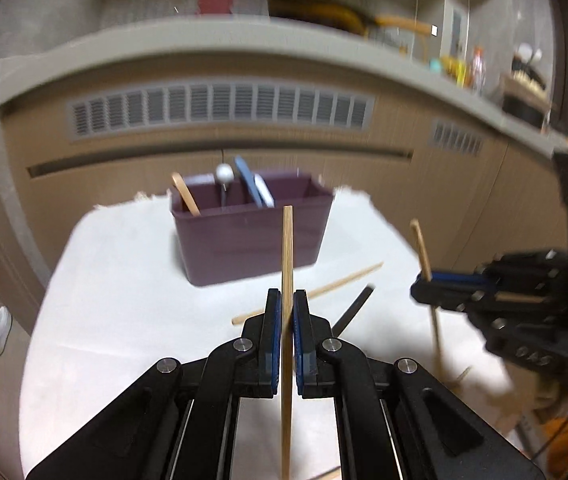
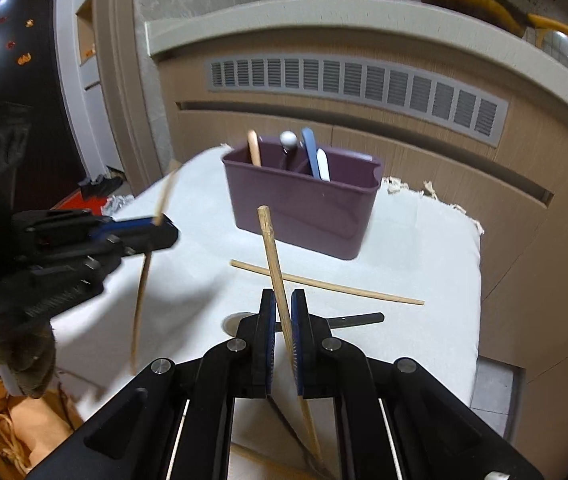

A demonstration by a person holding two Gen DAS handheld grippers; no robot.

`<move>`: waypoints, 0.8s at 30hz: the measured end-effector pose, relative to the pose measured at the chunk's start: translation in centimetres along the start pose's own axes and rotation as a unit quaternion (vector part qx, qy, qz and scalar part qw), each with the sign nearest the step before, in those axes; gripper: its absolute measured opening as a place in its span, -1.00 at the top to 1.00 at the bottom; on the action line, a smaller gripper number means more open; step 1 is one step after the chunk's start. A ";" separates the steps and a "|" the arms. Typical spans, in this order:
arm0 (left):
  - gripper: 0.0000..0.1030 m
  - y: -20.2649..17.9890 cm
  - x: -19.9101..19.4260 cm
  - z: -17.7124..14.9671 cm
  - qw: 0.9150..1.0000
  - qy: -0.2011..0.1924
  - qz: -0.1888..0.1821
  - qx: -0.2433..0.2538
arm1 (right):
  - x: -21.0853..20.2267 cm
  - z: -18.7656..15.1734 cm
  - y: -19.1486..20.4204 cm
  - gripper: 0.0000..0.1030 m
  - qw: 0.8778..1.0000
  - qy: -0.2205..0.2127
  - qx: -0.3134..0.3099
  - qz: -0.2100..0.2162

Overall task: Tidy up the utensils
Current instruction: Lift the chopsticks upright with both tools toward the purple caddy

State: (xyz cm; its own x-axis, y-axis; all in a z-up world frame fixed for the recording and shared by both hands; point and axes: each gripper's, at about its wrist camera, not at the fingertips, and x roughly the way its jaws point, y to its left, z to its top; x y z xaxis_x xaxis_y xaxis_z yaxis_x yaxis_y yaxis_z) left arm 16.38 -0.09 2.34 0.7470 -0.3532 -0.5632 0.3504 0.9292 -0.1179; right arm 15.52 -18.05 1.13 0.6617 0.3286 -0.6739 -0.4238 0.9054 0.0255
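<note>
A: Left wrist view first. The left gripper [image 1: 287, 300] is clamped tight on a wooden chopstick [image 1: 287, 248], which stands nearly upright between the blue pads, top end level with the front wall of the purple caddy [image 1: 252, 236].

B: And the caddy's place?

A: At the far edge of the table, on the white cloth [image 1: 124, 280]. It already holds a wooden handle [image 1: 186, 196] at the left, a white ball-topped piece [image 1: 225, 174] in the middle, and a blue handle [image 1: 246, 180] beside a white handle [image 1: 265, 190]. So part of the sorting looks done.

B: What is left?

A: Loose on the cloth between gripper and caddy: one more loose chopstick [image 1: 316, 292] lying slantwise, and a dark flat utensil [image 1: 354, 308] just beside it; which kind I cannot tell. At the right, the right gripper [image 1: 424, 288] is closed on a second chopstick [image 1: 422, 248].

B: Right wrist view?

A: The right gripper [image 2: 283, 304] is shut on its chopstick [image 2: 271, 248], tilted with the top leaning left. The caddy [image 2: 304, 212] sits beyond, divided into compartments. The loose chopstick [image 2: 324, 283] lies across the cloth [image 2: 424, 248], and the dark utensil [image 2: 358, 319] lies just behind the pads. The left gripper [image 2: 164, 228] at the left grips its stick [image 2: 142, 288], blurred.

B: Judgement?

A: Roughly midway. Both held sticks are thin, pale, straight; they must still go in the caddy, then the two pieces on the cloth.
</note>
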 end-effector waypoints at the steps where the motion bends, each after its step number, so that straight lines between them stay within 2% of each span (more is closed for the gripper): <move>1: 0.89 -0.2 -1.2 0.0 1.000 -0.009 -0.001 0.000 | -0.7 0.0 0.3 0.88 1.000 -0.007 0.000 0.003; 5: 0.90 -1.3 -4.6 0.6 0.999 -0.044 0.006 0.010 | -3.4 0.5 1.4 0.88 0.999 -0.037 -0.009 0.004; 11: 0.90 -3.3 -7.1 3.1 0.995 -0.089 0.009 0.035 | -7.0 2.5 2.3 0.88 0.996 -0.089 -0.019 -0.008; 15: 0.89 -3.5 -8.5 3.8 0.994 -0.104 0.012 0.038 | -8.4 3.5 3.0 0.88 0.993 -0.108 -0.037 -0.016; 18: 0.89 -2.3 -8.6 3.6 0.994 -0.102 0.022 0.023 | -6.8 3.1 3.3 0.88 0.996 -0.074 -0.050 -0.006; 21: 0.89 -0.6 -8.1 2.8 0.996 -0.087 0.026 0.000 | -3.3 1.8 3.1 0.87 0.998 -0.025 -0.056 0.017; 24: 0.89 1.5 -6.9 1.7 0.997 -0.065 0.024 -0.031 | 0.9 0.4 3.2 0.69 0.997 0.028 -0.058 0.039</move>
State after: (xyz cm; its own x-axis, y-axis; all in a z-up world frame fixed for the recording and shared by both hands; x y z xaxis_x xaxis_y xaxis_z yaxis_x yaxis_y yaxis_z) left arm 12.71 3.58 7.42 0.8304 -0.3156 -0.4592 0.2796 0.9489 -0.1465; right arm 14.98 -14.77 0.92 0.5893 0.3783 -0.7139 -0.5432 0.8396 -0.0035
